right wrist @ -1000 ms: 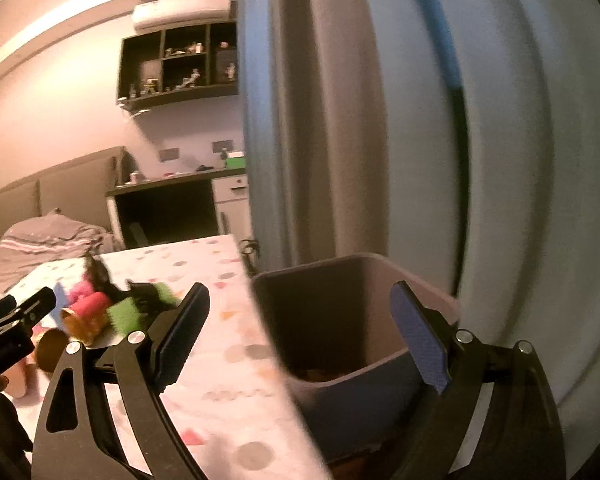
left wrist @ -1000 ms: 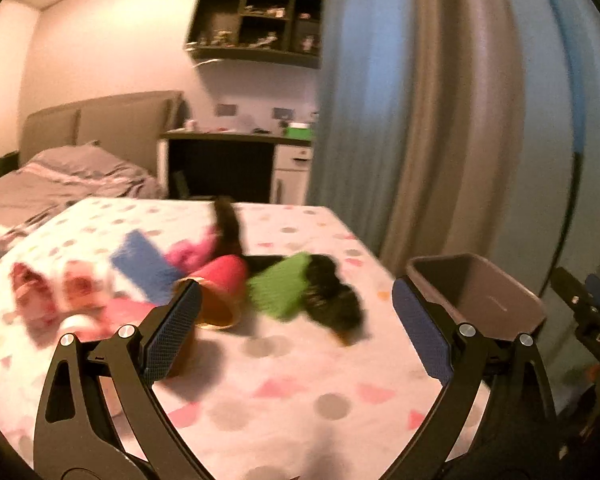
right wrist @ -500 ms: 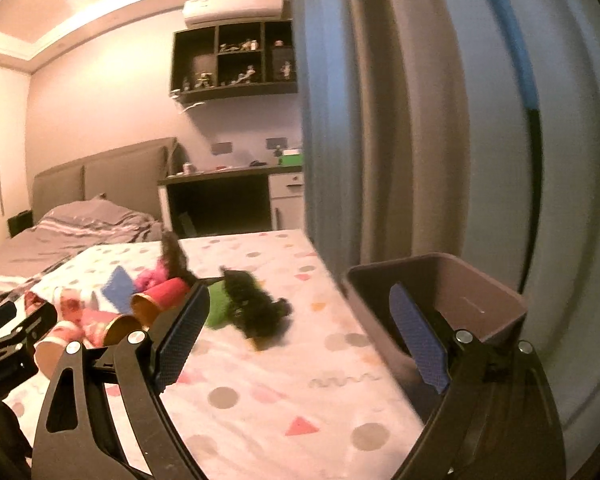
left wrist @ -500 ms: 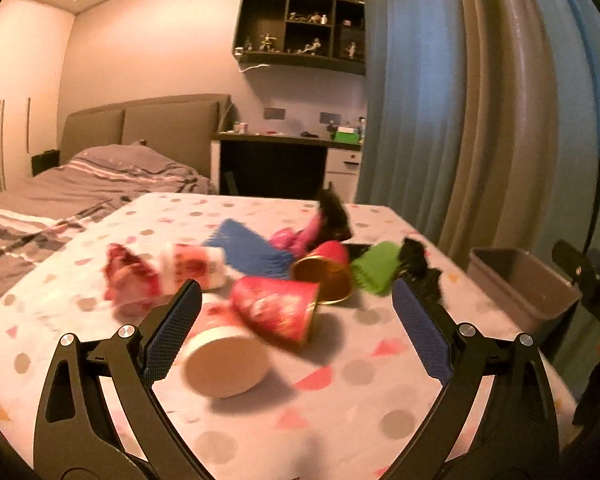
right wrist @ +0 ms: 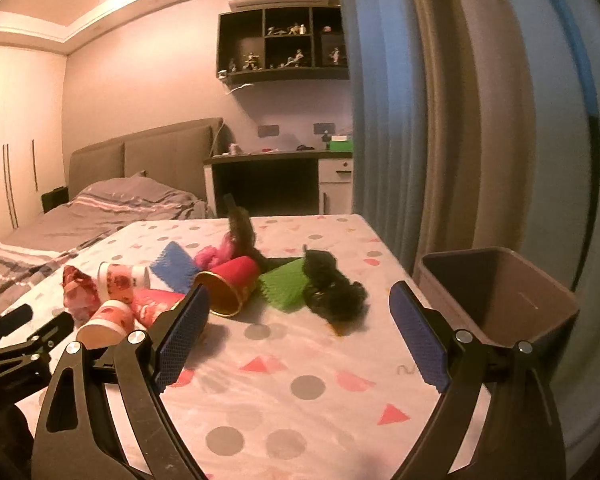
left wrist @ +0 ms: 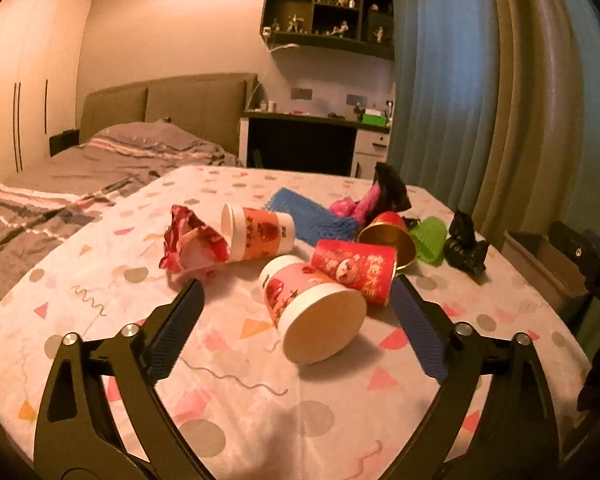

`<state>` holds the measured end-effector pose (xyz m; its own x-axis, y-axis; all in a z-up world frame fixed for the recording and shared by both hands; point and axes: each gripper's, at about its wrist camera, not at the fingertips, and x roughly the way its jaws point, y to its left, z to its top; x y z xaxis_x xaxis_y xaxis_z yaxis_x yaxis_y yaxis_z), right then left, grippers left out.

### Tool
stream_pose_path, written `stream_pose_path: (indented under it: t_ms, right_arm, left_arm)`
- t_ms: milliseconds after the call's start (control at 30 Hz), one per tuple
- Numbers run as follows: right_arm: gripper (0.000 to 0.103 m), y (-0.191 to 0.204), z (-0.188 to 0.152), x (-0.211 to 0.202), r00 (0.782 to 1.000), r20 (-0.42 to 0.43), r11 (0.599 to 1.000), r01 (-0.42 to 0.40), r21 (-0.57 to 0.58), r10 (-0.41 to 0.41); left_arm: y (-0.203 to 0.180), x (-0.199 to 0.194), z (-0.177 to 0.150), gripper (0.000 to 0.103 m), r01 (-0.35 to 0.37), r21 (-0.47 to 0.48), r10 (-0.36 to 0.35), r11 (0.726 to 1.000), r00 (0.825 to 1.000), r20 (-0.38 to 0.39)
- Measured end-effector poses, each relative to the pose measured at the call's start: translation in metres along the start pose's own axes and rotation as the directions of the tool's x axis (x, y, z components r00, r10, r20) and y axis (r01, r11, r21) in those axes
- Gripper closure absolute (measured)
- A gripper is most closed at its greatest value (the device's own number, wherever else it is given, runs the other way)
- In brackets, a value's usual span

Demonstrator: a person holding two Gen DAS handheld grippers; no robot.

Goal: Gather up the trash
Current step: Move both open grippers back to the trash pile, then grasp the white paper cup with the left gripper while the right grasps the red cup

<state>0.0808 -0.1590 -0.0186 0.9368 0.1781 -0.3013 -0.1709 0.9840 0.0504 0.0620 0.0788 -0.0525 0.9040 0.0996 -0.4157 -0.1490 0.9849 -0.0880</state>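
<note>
Seen from the left wrist: left gripper [left wrist: 296,328] spread wide and gripping nothing, hovering low over a table [left wrist: 80,280] in a dotted, triangle-patterned cloth. Lying on its side between the blue-padded fingers [left wrist: 178,330], a paper cup [left wrist: 314,314] with red print, white base turned to the camera. Touching it behind, a red cup [left wrist: 356,270], then a gold-lined red cup [left wrist: 388,236] farther back. To the left, a crumpled red wrapper [left wrist: 194,244] pressed against another tipped white-and-red cup [left wrist: 260,232]. Beyond these, a blue mesh sheet [left wrist: 312,214], a pink scrap [left wrist: 354,208] under a black bag [left wrist: 390,192], a green mesh piece [left wrist: 432,238] and a crumpled black lump [left wrist: 466,246]. At the table's right edge, a grey bin [left wrist: 540,260]. Seen from the right wrist: right gripper [right wrist: 298,336] likewise released and empty, held above the cloth near the table's right side. Ahead between its fingers, the black lump [right wrist: 336,288] resting beside the green mesh piece [right wrist: 284,284], with the gold-lined red cup [right wrist: 230,286] to their left and the remaining cups and wrapper [right wrist: 80,288] farther left. The open bin [right wrist: 496,296] stood just off the table edge to the right; left gripper [right wrist: 16,344] showed at the lower left.
</note>
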Motion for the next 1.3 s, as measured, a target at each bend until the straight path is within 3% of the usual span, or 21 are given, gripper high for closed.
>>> stream_pose_path:
  t_ms: [467,600,700,1000,1300]
  right_arm:
    - [0.015,0.040,-0.005,0.028,0.994,-0.070,0.995,-0.089,-0.035,0.086]
    - [0.021,0.055,-0.009,0.040,0.987,-0.111,0.991,-0.124,-0.049,0.118]
    - [0.027,0.065,-0.012,0.049,0.981,-0.139,0.988,-0.144,-0.063,0.134]
    - [0.048,0.088,-0.019,0.080,0.948,-0.249,0.975,-0.216,-0.045,0.199]
    - [0.065,0.099,-0.024,0.114,0.879,-0.384,0.956,-0.289,0.044,0.283]
  left_arm:
    - [0.012,0.035,-0.001,0.059,0.003,-0.012,-0.005,1.000,0.986,-0.164]
    - [0.018,0.039,-0.001,0.089,0.018,-0.046,-0.026,0.999,0.982,-0.185]
    - [0.024,0.040,0.000,0.099,0.023,-0.070,-0.035,0.997,0.984,-0.177]
    - [0.043,0.033,0.004,0.101,0.039,-0.116,-0.053,0.992,0.991,-0.121]
    - [0.061,0.017,0.015,0.101,0.061,-0.153,-0.070,0.986,0.996,-0.055]
